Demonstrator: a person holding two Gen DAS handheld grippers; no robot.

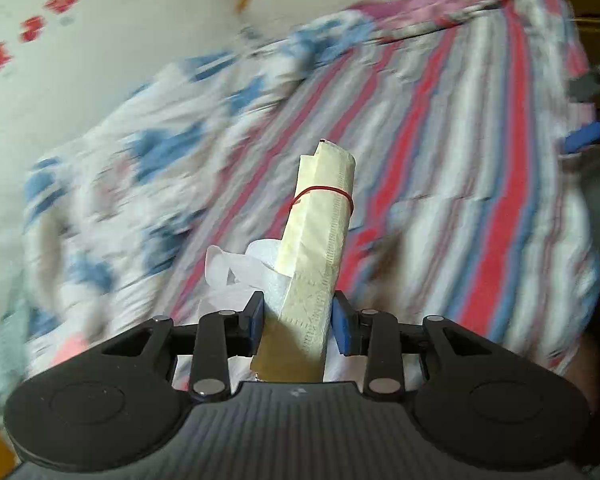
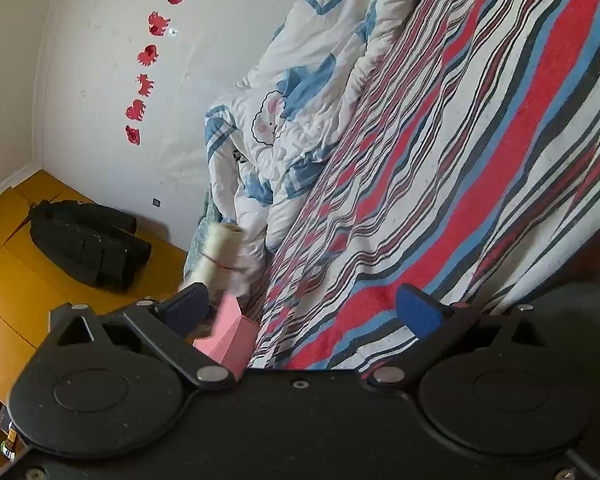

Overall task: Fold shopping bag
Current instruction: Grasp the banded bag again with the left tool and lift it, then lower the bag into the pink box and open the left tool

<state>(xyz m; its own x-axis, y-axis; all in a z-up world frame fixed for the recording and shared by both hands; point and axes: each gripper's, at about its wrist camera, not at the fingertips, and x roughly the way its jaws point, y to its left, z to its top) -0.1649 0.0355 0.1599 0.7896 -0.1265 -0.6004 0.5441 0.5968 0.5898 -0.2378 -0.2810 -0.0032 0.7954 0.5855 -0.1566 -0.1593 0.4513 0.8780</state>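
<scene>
The shopping bag [image 1: 320, 224] is rolled into a cream bundle, bound by a red rubber band [image 1: 326, 191], with white handles [image 1: 236, 268] sticking out at the left. My left gripper [image 1: 299, 316] is shut on its lower end and holds it upright above the striped bed. The scene behind it is blurred. In the right wrist view the same roll [image 2: 220, 254] shows blurred at the bed's left edge, beyond my right gripper's left finger. My right gripper [image 2: 304, 304] is open and empty over the striped sheet.
A red, blue and white striped sheet [image 2: 440, 184] covers the bed, with a white and blue quilt [image 2: 300, 112] bunched against the wall. A pink box [image 2: 230, 336] sits by the bed edge. A black backpack [image 2: 88, 244] lies on the yellow floor.
</scene>
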